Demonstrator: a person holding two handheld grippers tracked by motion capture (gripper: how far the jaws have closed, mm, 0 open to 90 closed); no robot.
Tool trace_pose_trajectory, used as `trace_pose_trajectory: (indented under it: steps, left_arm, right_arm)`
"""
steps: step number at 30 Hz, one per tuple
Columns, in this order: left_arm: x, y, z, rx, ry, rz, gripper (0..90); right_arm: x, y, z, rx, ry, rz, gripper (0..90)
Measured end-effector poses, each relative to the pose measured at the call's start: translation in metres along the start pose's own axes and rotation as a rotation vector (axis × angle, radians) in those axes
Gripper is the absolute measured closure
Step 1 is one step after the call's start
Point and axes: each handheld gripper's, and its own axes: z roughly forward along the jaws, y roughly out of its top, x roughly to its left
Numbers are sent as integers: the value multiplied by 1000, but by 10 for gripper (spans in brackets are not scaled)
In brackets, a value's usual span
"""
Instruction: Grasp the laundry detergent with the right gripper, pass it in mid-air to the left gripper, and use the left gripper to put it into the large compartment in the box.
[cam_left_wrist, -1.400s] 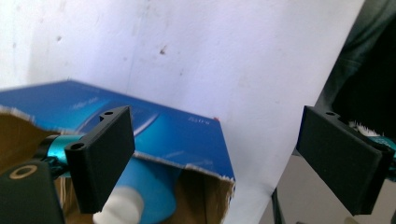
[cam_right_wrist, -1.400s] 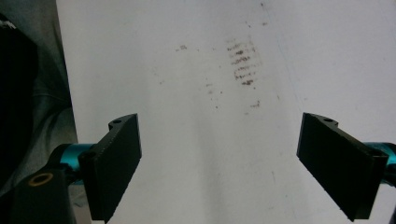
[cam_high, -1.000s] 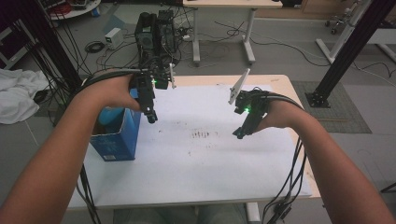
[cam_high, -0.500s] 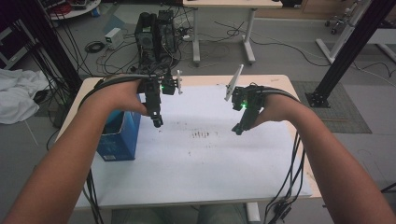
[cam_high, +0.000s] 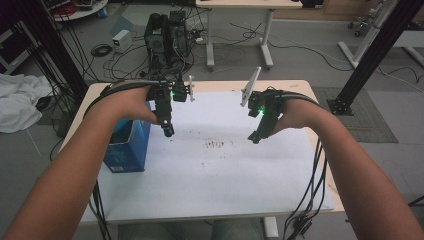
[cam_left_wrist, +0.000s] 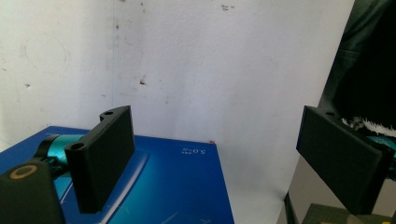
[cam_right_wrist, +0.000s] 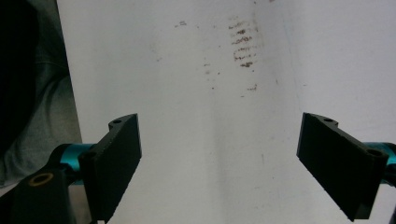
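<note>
Grippers hover over the white counter (cam_high: 210, 190), both with jaws wide apart and nothing between them. Left gripper (cam_high: 168, 131) hangs just beside the blue box (cam_high: 125, 150), which stands at the counter's 9 o'clock edge. Right gripper (cam_high: 255, 137) sits toward 3 o'clock, near dark smudges (cam_high: 216, 145).
</note>
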Motion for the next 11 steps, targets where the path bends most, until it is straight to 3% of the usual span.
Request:
trace_pose_trajectory:
  steps: [2,11]
  left_arm:
    - [1,1,-1,13,5,14,114]
    - [1,4,1,9,0,7,114]
  right_arm:
    - [-1,-1,0,-2,1,0,131]
    - [-2,-4,0,11,-7,4,131]
